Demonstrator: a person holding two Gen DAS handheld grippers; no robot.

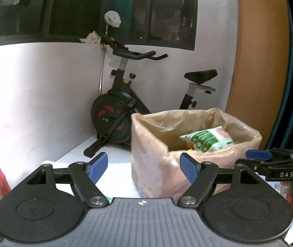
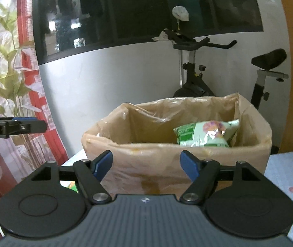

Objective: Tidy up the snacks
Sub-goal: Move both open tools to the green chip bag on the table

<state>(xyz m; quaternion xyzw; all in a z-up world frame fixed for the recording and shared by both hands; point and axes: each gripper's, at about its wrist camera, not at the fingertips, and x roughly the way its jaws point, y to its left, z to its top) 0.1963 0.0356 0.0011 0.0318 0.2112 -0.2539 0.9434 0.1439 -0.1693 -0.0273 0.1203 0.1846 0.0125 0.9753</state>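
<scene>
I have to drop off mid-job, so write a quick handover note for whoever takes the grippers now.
Left gripper: open, empty, held in front of the box.
Right gripper: open, empty, facing the box's near wall.
Plastic-lined cardboard box: upright on the white surface, top open.
Done: one green-and-white snack packet lies inside the box, toward its right side.
Left: something green shows on the surface under the right gripper's left finger, possibly another packet; too hidden to tell. Check the surface for remaining snacks.

Two forward-facing wrist views, close behind a shared lined box (image 1: 187,144) and exercise bike (image 2: 195,78).
</scene>
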